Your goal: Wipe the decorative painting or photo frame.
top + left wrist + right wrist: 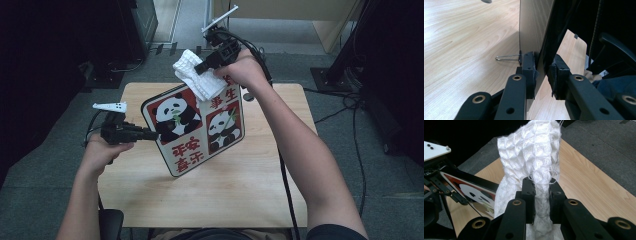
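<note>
A square sign board (192,127) with two pandas and red characters is held tilted over the wooden table (240,190). My left gripper (150,134) is shut on its left edge. In the left gripper view the board (534,25) runs edge-on between the pads of my left gripper (543,66). My right gripper (202,67) is shut on a white waffle cloth (195,75) that lies against the board's top edge. In the right gripper view the cloth (534,152) rises bunched from my right gripper (541,186), and the board (474,192) lies below left.
A thin wire stand (507,58) sticks out from the board's back near the tabletop. A small dark object (248,96) lies on the table's far right. Cables (345,107) trail over the grey carpet, and dark equipment (140,20) stands behind the table.
</note>
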`<state>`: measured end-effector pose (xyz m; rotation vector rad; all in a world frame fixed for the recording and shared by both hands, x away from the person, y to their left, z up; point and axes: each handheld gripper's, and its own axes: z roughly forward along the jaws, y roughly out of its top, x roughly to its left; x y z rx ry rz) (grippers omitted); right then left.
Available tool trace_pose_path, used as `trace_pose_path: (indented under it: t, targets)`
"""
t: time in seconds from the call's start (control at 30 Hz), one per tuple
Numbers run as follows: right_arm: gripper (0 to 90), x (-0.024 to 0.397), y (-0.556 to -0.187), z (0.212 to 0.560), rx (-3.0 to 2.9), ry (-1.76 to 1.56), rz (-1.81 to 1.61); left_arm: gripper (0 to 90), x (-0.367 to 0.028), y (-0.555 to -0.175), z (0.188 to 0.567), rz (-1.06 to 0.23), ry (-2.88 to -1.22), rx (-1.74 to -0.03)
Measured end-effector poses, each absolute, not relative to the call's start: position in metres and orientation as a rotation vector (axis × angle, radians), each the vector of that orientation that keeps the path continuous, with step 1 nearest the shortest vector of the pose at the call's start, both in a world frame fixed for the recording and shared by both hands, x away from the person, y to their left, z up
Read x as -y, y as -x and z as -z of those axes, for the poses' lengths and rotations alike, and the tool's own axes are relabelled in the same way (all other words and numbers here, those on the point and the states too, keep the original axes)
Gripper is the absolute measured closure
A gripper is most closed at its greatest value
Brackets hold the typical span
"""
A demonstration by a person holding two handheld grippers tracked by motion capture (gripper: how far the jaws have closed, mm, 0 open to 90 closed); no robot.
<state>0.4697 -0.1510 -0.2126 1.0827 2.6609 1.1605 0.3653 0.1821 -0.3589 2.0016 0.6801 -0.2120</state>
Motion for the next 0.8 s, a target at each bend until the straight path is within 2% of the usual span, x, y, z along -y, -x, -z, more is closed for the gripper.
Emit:
trace_pose_path:
  t: [0.8]
  targets:
    - [80.0,0.180,-0.477,0.215,-2.624,-1.174,-1.181,76.6,-0.184,-0.366,0.360,0.214,-2.000,-0.681]
